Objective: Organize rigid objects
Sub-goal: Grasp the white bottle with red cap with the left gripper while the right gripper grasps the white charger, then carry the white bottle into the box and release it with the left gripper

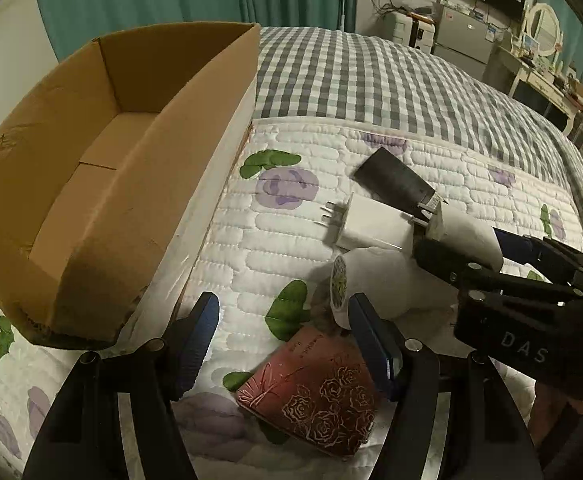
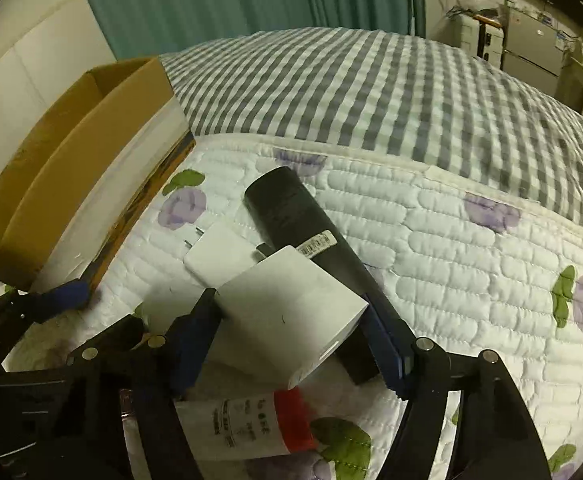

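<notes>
Right hand-held gripper (image 2: 291, 344) pinches a white square plug-in charger (image 2: 291, 304) between its blue pads, over the quilted floral bed cover (image 2: 471, 264). Beside it lie a black cylinder tube (image 2: 303, 224) and a second white charger (image 2: 219, 256). Left hand-held gripper (image 1: 283, 340) stands spread, nothing gripped, above a red embossed rose wallet (image 1: 311, 404) and a white jar (image 1: 367, 284). Open brown cardboard box (image 1: 91, 168) sits left on the bed.

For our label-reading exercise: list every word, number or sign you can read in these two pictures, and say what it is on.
"DAS": white letters on the right gripper body.
White bottle: printed label, too blurred to read.
Black tube: barcode sticker, too small.
Red embossed pouch: faint lettering, unreadable.
</notes>
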`<state>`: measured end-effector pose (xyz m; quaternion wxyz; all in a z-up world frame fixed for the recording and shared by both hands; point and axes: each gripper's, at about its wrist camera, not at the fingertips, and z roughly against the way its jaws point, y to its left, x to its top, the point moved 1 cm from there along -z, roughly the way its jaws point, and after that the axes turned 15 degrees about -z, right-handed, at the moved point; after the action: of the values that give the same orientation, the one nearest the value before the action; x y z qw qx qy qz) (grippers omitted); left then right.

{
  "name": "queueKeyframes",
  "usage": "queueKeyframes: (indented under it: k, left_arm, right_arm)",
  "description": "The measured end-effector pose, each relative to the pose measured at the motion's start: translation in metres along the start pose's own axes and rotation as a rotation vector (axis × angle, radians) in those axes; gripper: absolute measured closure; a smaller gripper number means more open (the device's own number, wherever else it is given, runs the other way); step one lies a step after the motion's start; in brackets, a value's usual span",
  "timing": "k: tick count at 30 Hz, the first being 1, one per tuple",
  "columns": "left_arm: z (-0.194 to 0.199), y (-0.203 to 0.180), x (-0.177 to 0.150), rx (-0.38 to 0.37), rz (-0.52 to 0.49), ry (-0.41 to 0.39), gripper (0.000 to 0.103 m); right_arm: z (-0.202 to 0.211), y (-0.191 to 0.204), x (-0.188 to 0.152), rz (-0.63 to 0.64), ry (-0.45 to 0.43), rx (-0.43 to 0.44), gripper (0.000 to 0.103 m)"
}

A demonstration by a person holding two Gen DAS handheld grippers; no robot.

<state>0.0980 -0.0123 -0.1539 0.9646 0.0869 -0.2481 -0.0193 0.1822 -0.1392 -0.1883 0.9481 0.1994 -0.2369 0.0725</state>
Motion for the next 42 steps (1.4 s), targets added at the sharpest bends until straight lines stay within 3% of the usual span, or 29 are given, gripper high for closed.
queueKeyframes:
  k: [5,9,12,17,21,23,26,35,42]
  left_arm:
    - [0.016,-0.012,0.003,-0.036,-0.038,-0.025,0.033]
    - [0.030,-0.034,0.004,-0.113,-0.103,-0.046,0.033]
    - [0.031,-0.058,0.001,-0.193,-0.180,-0.032,0.033]
    - [0.014,-0.086,-0.002,-0.246,-0.265,0.020,0.036]
    - [0.000,-0.106,0.004,-0.214,-0.366,0.041,0.040]
    - [-0.006,-0.113,0.006,-0.221,-0.401,0.055,0.053]
    - [-0.011,-0.122,0.010,-0.210,-0.449,0.061,0.054]
    - [0.016,-0.112,-0.004,-0.256,-0.441,0.013,0.062]
    - [0.060,-0.091,0.002,-0.276,-0.389,-0.086,0.065]
  right_arm:
    - [0.036,-0.024,-0.006,-0.081,-0.083,-0.026,0.033]
    - [0.077,-0.050,-0.016,-0.131,-0.149,-0.115,0.033]
    - [0.100,-0.064,-0.021,-0.157,-0.171,-0.166,0.033]
    - [0.123,-0.073,-0.023,-0.200,-0.197,-0.185,0.033]
    - [0.122,-0.070,-0.023,-0.198,-0.200,-0.181,0.033]
    - [0.120,-0.069,-0.024,-0.193,-0.194,-0.182,0.033]
    - [0.112,-0.071,-0.025,-0.196,-0.184,-0.185,0.033]
    - [0.119,-0.086,-0.025,-0.240,-0.201,-0.205,0.033]
    - [0.138,-0.084,-0.033,-0.248,-0.208,-0.206,0.033]
